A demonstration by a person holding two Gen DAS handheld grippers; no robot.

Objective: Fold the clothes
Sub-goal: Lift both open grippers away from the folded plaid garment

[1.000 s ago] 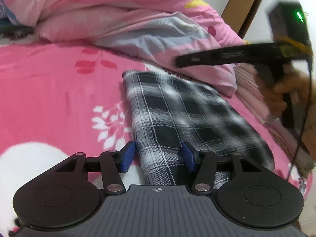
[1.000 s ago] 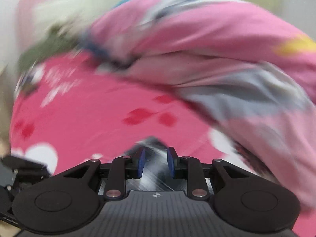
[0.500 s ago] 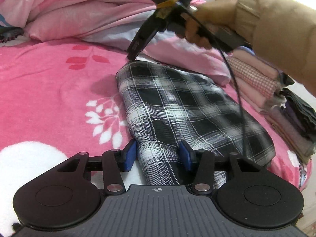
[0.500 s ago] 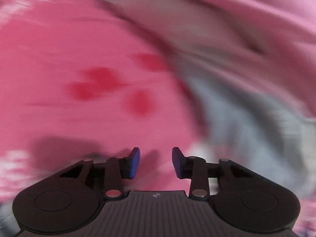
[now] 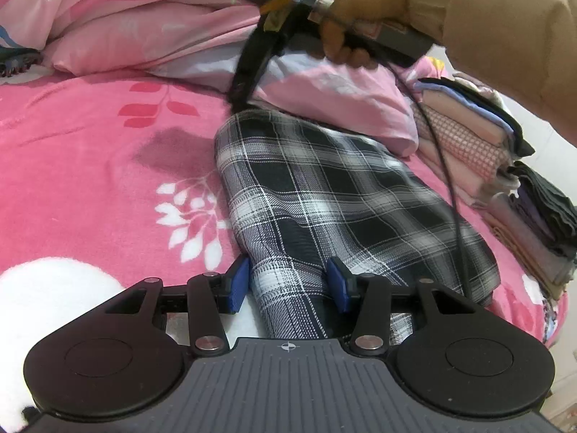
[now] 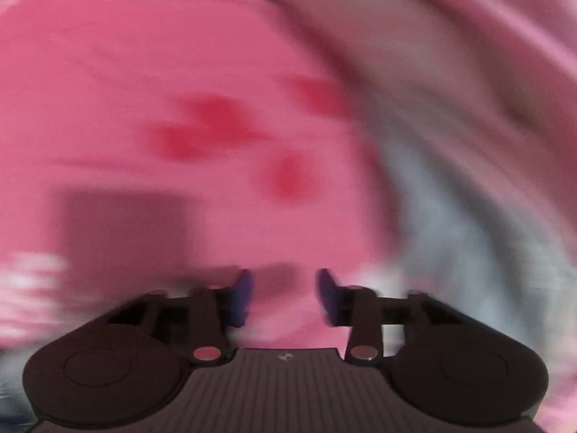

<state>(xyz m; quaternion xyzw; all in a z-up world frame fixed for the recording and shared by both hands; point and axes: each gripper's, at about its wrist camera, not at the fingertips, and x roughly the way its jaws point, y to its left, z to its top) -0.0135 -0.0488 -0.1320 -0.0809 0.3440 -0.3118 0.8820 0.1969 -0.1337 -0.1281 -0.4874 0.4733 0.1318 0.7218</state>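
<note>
The left wrist view looks from low at the near end of the plaid cloth point(image 5: 324, 195) along it toward the quilt point(image 5: 144, 29). The right wrist view, blurred, looks steeply down, close over the bed point(image 6: 144, 72) beyond the cloth's far end. Both show bed and quilt.

One plaid garment point(image 5: 324, 195), two grippers point(image 5: 288, 283)

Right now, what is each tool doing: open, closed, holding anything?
Left tool: open, its pads either side of the plaid garment's near edge, no clear pinch.
Right tool: open, nothing between its pads.
</note>
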